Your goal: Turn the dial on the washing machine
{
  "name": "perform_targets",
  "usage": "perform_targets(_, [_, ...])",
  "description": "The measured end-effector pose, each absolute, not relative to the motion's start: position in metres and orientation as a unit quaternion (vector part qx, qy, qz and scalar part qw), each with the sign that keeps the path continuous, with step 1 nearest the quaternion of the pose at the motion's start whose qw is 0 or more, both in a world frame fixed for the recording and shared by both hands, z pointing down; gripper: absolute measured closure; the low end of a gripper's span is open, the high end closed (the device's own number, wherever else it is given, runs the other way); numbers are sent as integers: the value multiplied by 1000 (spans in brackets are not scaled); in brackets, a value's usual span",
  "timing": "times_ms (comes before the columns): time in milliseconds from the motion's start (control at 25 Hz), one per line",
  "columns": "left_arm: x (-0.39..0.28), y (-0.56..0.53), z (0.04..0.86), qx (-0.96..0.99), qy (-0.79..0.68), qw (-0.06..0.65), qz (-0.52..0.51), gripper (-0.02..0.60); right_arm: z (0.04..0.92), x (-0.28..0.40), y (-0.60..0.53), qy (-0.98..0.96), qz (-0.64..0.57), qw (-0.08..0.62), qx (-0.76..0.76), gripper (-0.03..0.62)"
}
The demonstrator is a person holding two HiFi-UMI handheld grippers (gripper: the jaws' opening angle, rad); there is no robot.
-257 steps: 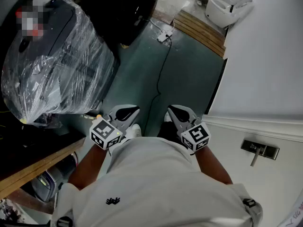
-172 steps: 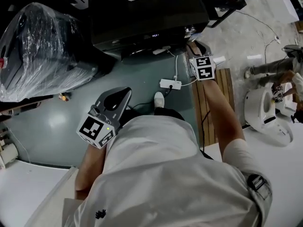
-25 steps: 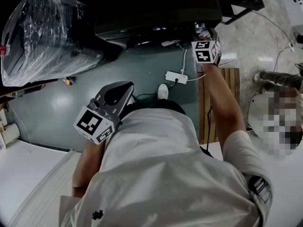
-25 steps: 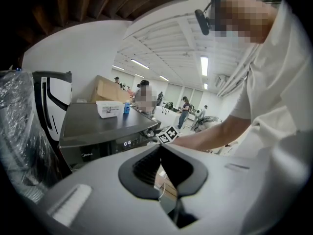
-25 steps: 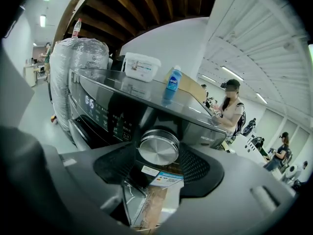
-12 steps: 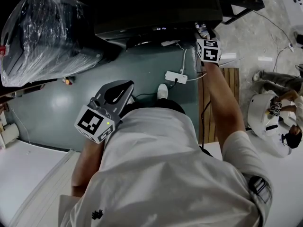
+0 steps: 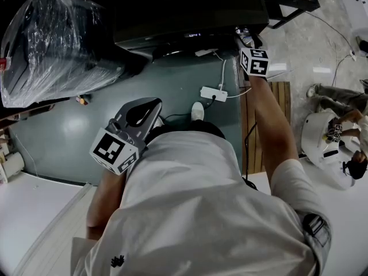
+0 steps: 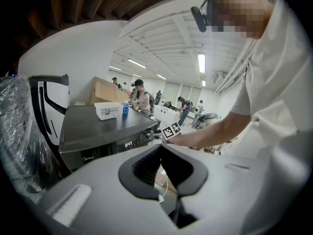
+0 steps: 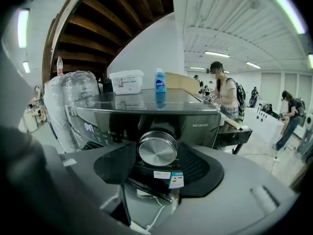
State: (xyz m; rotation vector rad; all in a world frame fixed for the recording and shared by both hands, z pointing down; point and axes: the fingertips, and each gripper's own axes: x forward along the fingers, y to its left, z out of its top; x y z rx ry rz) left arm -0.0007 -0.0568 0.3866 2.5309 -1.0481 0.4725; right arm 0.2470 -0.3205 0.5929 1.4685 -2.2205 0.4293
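The dark washing machine (image 7: 190,10) stands ahead of me, its lit display facing me. In the right gripper view its round silver dial (image 9: 157,149) sits between the two dark pads, which touch its sides. My right gripper (image 7: 246,38) reaches the machine's front right corner at arm's length and is shut on the dial. My left gripper (image 7: 150,103) hangs low by my waist over the green floor, away from the machine. Its jaws meet at the tip (image 8: 160,147) with nothing between them.
A plastic-wrapped appliance (image 7: 52,39) stands left of the machine. A white power strip (image 7: 214,94) and its cable lie on the floor, with a wooden pallet (image 7: 264,125) to the right. On the machine's top sit a white box (image 9: 126,81) and a blue bottle (image 9: 160,80). People stand behind.
The right gripper's marker cube has rolled and shifted slightly right while staying on the dial. The left gripper has stayed put.
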Motion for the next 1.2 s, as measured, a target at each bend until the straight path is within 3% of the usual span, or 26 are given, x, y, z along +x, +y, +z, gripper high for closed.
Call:
perform_targets(600, [-1,-57,388,896,-370,177,167,526,607,236,-318,-782,14,349,516,342])
perform_targets(1080, [-2,-59,387,896,-372,180,165,526,600,239,-322,-785,69,309,532,344])
perform_targets(1200, [0,-60,386,897,-370,180,165,526,595,243,-323,-793,109,271,534,342])
